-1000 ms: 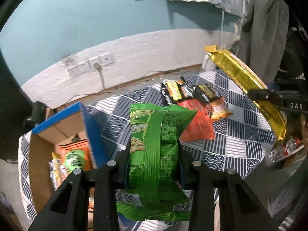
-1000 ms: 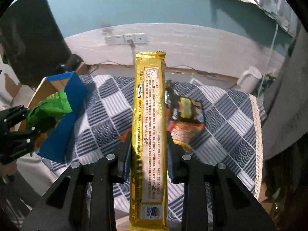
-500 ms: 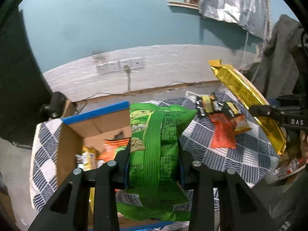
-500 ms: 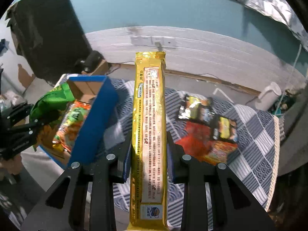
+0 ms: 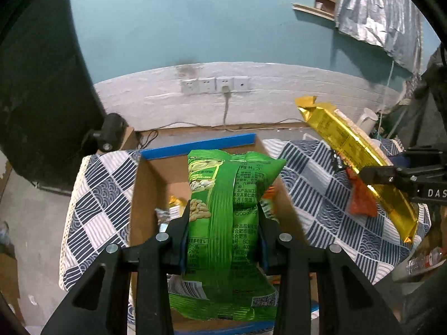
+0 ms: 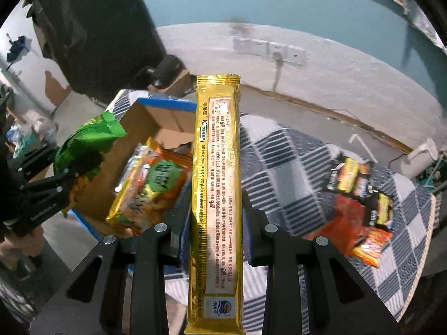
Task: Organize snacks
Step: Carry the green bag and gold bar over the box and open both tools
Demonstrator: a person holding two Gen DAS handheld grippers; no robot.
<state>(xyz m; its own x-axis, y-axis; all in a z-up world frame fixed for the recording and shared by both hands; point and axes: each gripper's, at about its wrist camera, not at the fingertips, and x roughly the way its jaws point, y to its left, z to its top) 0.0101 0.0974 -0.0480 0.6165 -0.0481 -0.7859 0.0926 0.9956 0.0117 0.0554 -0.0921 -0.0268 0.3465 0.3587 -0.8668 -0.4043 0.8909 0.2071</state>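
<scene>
- The left gripper [image 5: 222, 231] had its jaws pinched on a green snack bag [image 5: 229, 223], held upright right over the open cardboard box [image 5: 145, 189] with the blue rim.
- The right gripper [image 6: 215, 220] had its jaws clamped hard on a long gold packet [image 6: 216, 195], standing tall between them, just beside the box and over the checked cloth on the worktop [image 6: 282, 167].
- Inside the box, an orange packet [image 6: 153, 189] and a few smaller wrappers already lay on the bottom.
- Out on the cloth, a red pack [image 6: 340, 217] and a couple of dark ones [image 6: 349, 176] waited, well apart from the box.
- By my reckoning, this was the carry-and-drop step: two snacks in the air, both bound for the box.
- The green bag looked ready; next it wanted lowering and the jaws letting go.
- The gold packet is long, so it probably needed tipping flatter to fit beside the others.
</scene>
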